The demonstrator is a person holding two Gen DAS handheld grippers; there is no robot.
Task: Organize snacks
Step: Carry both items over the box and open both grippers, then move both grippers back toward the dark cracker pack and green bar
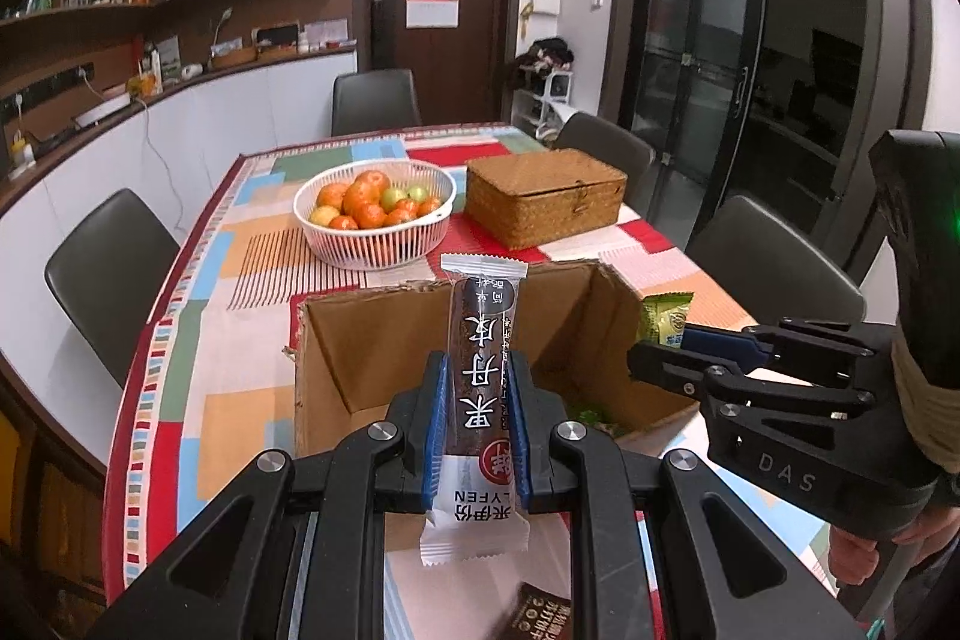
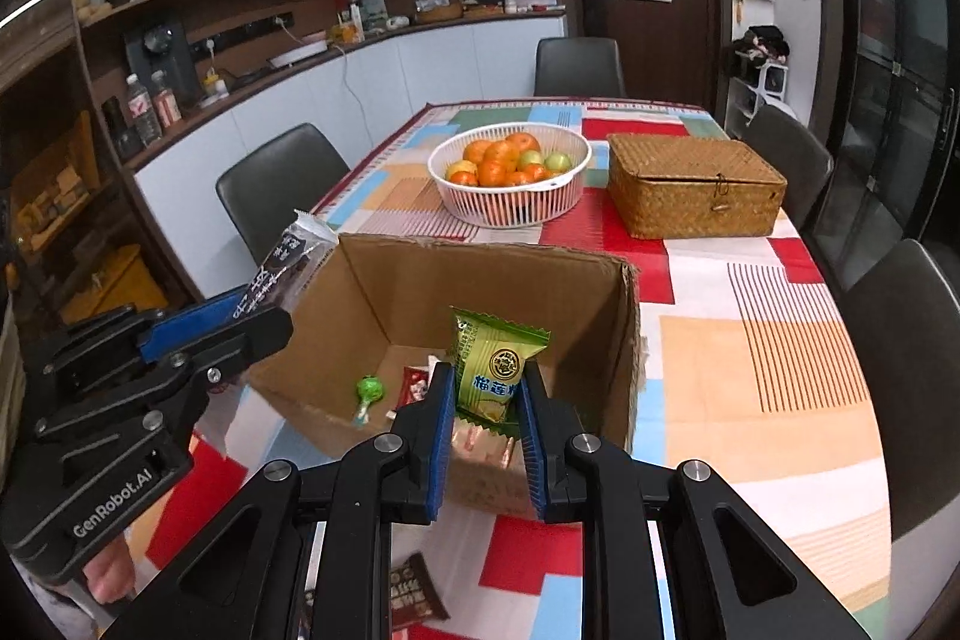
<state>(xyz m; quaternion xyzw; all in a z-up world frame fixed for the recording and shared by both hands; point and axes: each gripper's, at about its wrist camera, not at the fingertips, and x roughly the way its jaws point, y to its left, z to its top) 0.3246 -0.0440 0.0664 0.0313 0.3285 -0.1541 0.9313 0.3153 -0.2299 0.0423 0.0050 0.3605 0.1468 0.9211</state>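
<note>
An open cardboard box point(image 1: 372, 340) point(image 2: 498, 274) stands on the table in front of both grippers. My left gripper point(image 1: 477, 370) is shut on a long brown snack bar point(image 1: 480, 358) with a white wrapper end, held upright over the box's near wall; the bar also shows in the right wrist view point(image 2: 288, 262). My right gripper point(image 2: 483, 382) is shut on a green snack packet point(image 2: 489, 370), held above the box's near edge; the packet also shows in the left wrist view point(image 1: 666, 319). A green lollipop point(image 2: 367, 394) and a red packet point(image 2: 414, 385) lie inside the box.
A white basket of oranges point(image 1: 375, 211) point(image 2: 510, 175) and a closed woven box point(image 1: 543, 202) point(image 2: 693, 184) stand behind the cardboard box. A dark brown packet point(image 2: 414, 589) point(image 1: 540, 610) lies on the patterned tablecloth below the grippers. Chairs surround the table.
</note>
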